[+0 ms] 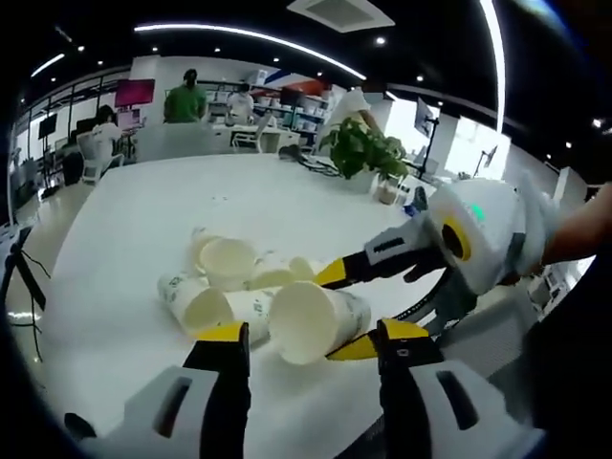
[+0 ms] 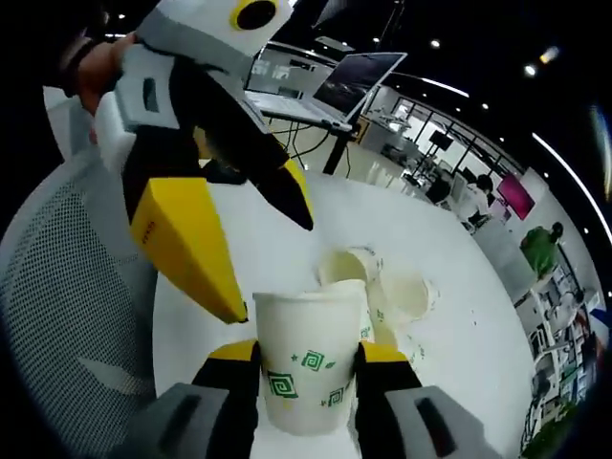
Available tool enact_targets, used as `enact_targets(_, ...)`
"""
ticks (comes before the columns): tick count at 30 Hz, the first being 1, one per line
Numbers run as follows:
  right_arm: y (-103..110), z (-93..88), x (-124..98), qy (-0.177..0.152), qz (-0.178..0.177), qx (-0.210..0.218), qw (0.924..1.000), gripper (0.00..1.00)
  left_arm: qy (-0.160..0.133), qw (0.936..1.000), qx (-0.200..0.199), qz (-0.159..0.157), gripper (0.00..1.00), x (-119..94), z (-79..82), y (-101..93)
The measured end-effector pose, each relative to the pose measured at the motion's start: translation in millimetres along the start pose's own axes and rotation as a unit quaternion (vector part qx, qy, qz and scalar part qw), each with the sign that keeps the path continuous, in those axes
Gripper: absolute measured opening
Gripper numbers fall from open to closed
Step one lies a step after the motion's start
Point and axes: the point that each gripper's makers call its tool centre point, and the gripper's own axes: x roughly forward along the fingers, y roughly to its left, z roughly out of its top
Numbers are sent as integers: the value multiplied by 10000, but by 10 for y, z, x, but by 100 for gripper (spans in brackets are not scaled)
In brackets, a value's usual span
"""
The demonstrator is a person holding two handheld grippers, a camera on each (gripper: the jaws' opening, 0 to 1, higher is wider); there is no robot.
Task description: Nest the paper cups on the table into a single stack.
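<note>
One paper cup [image 2: 311,373] sits clenched in the right gripper [image 2: 308,371] — left gripper [image 1: 304,346] spread wide — about five loose cups [image 1: 225,287] behind.

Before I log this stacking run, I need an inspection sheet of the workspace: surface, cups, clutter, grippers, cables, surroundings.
Surface: white table, bare around the cups.
Job's things: one paper cup with green print, clamped at its sides; loose cups lying tumbled in a heap on the table.
Clutter: potted plant at the table's far side.
Grippers: right gripper shut on the paper cup; left gripper open, close to the held cup's mouth.
Cables: dark cables near the plant.
Surroundings: open office, laptop on a stand, mesh chair, people at far desks.
</note>
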Motion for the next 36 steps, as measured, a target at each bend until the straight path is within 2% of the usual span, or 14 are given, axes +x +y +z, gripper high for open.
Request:
enact_targets(10, 47, 174, -1, -137, -158, -211, 9996, 38, 159, 9993, -74, -336, 45, 106, 34, -130)
enact_targets(16, 89, 312, -2, -239, -268, -440, 9984, 38, 319, 9978, -176, -552, 27, 126, 6, -226)
enact_targets(21, 138, 401, -6, -338, -313, -549, 9974, 38, 366, 9969, -246, -647, 19, 132, 2, -284)
enact_targets(25, 152, 433, -5, -376, -334, -577, 9971, 37, 475, 9959, -220, -734, 2, 137, -9, -324)
enact_targets(26, 145, 432, -7, -368, -360, -575, 9970, 38, 520, 9962, -106, -689, 1, 127, -19, -317)
enact_targets(29, 147, 422, -12, -373, -373, -543, 9971, 38, 535, 9957, -54, -749, 0, 115, -15, -312)
enact_targets(36, 131, 342, -34, -263, -413, -497, 9976, 40, 784, 9937, 426, -685, 0, 157, -118, -317)
